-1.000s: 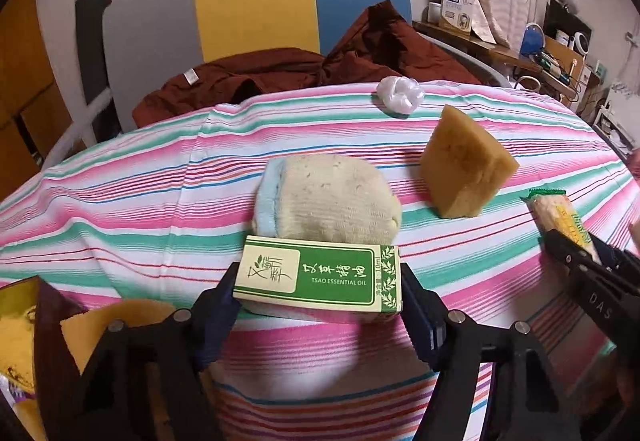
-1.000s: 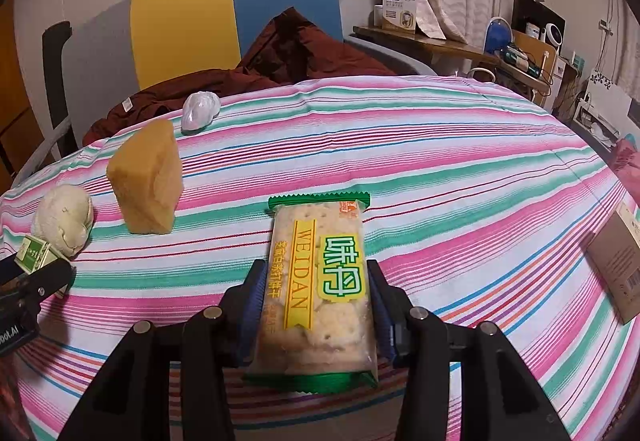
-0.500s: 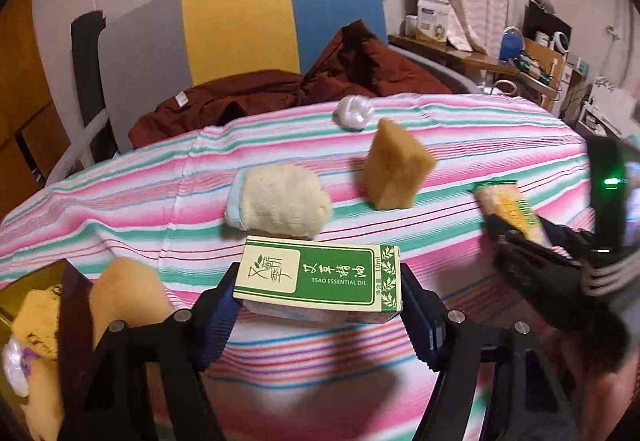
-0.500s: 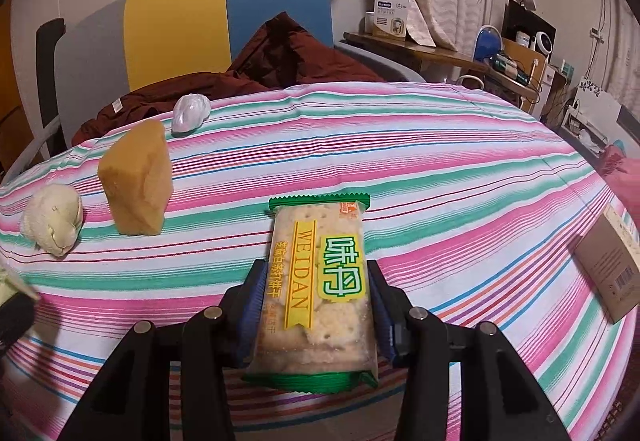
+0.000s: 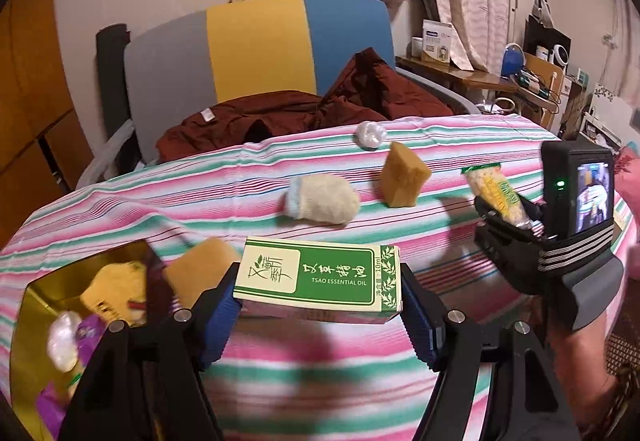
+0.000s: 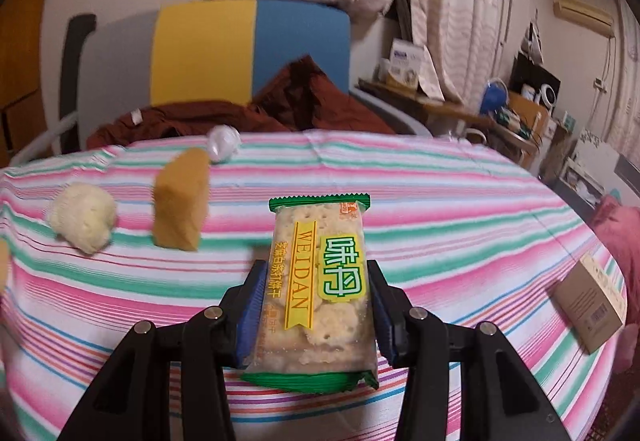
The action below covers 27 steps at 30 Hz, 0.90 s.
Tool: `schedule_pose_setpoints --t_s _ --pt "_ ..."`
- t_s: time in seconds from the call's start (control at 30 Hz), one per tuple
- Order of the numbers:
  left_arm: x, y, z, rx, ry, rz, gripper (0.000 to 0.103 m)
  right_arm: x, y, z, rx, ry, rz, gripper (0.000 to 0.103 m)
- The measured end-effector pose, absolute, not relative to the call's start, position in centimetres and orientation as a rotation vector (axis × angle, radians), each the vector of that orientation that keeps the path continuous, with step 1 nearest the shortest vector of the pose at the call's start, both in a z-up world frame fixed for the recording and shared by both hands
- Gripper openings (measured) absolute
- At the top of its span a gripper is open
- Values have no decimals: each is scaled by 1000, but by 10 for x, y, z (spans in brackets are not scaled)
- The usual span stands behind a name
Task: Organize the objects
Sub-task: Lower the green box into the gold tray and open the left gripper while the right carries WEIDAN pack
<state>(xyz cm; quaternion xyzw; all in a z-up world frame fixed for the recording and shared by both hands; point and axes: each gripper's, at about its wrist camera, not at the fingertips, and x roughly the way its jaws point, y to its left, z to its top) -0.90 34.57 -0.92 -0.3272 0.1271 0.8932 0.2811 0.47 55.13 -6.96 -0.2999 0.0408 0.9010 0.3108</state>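
The left gripper (image 5: 320,315) gripped the green oil box (image 5: 318,283) by both ends, lifted just right of the gold tin (image 5: 30,305); the right gripper (image 6: 316,315) pinched the cracker packet (image 6: 318,281), farther right of the tin above the striped tablecloth (image 6: 440,209)

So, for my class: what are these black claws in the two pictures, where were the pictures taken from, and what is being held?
No robot here: a person holds a hand-held grasping tool in each hand, with a camera on each looking along its two fingers.

The left tool is shut on a green and cream essential oil box; that view also shows the right tool from the side. The right tool's own view shows it gripping a cracker packet.

On the striped tablecloth lie a tan sponge block, a fluffy cream bundle, a white ball and a brown cardboard box. A gold box at lower left already holds items.
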Motion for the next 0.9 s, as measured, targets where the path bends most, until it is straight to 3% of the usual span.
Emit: schedule_pose_setpoints --t_s 0.43,0.9 --pt "-14 274 -7 -929 214 2464 73 29 516 -55 -729 59 2464 48" --pt "-43 207 -8 -993 99 2542 73 56 459 -37 -740 240 2614 48"
